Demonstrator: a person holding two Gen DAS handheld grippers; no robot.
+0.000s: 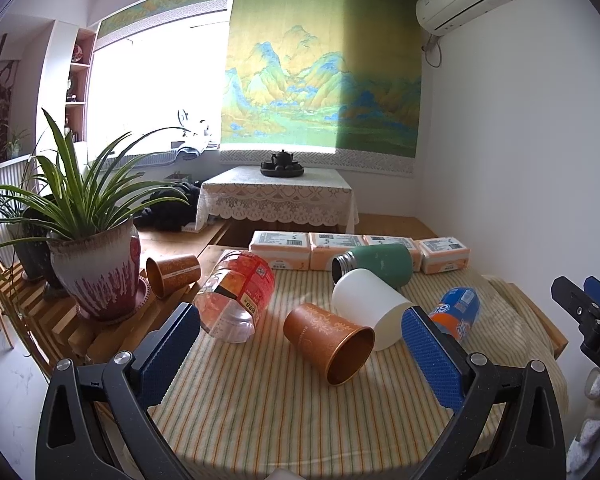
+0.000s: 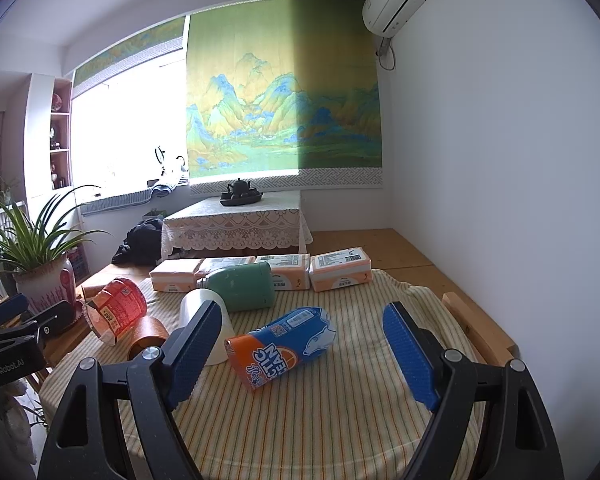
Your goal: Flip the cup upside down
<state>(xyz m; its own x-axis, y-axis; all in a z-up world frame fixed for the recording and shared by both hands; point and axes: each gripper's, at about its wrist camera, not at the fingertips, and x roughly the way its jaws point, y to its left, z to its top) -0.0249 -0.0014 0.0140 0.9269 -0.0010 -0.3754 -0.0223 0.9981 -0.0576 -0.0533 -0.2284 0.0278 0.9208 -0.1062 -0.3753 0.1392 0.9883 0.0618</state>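
Cup [image 1: 328, 342], copper-brown with a patterned wall, lies on its side at lower centre of the left wrist view, mouth turned toward the camera and a little right. It rests on the striped cloth [image 1: 260, 408] covering the bench, between the two spread fingers of the left tool [image 1: 300, 352]. That tool is released, gripping nothing; it looks lined up on this cup, so the approach is probably under way and the flip not yet started.

Right tool [image 2: 302, 354] is likewise released and empty. Its fingers frame a blue-and-orange can [image 2: 280, 344] lying flat at centre of the right wrist view. Same brown cup shows only as a sliver here, behind the left-hand finger.

Just behind the cup: a white cup [image 1: 370, 306], also on its side, touching or nearly touching it. A grasp may nudge the white one, since everything round here can roll.

Left of the cup, a clear plastic bottle [image 1: 236, 292] with a red label, on its side.

Farther back, a green flask [image 1: 374, 266] lying down, then a row of tissue packs [image 1: 360, 250] along the far edge.

Middle left of the frame: a second brown cup [image 1: 172, 274] on its side, just beside a potted plant [image 1: 96, 268] on a slatted wooden stand.
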